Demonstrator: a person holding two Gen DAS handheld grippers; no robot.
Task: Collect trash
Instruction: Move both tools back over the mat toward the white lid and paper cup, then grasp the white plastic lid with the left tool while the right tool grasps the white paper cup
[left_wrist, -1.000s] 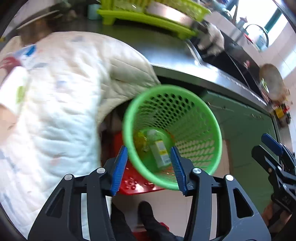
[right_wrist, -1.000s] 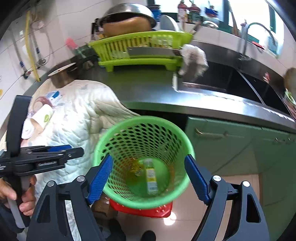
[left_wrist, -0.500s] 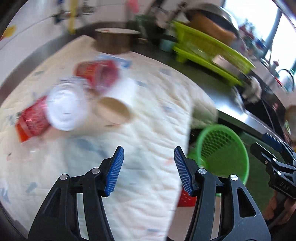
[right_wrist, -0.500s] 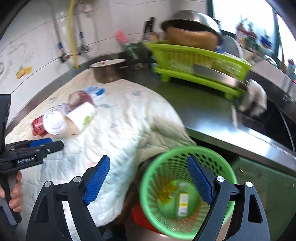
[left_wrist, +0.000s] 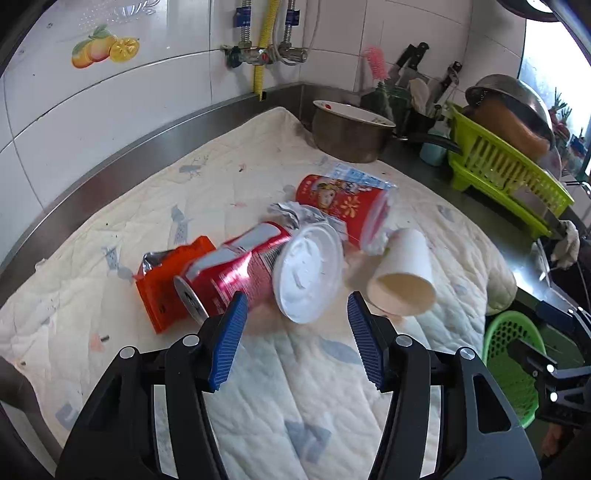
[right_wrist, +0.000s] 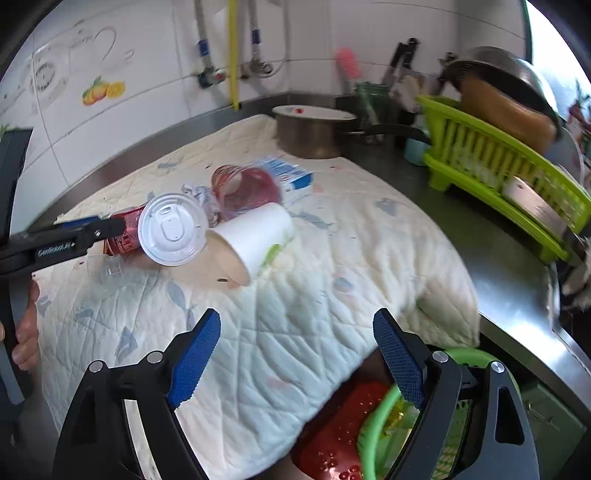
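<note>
Left claw (left_wrist: 293, 334), jaws apart and empty, hovers just before a white plastic lid (left_wrist: 308, 271) leaning on a crushed red can (left_wrist: 236, 271) on the quilted table (left_wrist: 332, 406). Right claw (right_wrist: 295, 362) also open. Next likely step: close on the lid, carry it to the green basket (left_wrist: 511, 365).

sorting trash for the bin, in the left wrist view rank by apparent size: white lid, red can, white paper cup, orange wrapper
1. red can
2. white lid and white paper cup, too alike to rank
3. orange wrapper, partly hidden behind the can

A red can (left_wrist: 236, 273) lies at nine o'clock of the white lid (left_wrist: 308, 271). The quilt (left_wrist: 295, 369) is cream with pale blue motifs.
</note>
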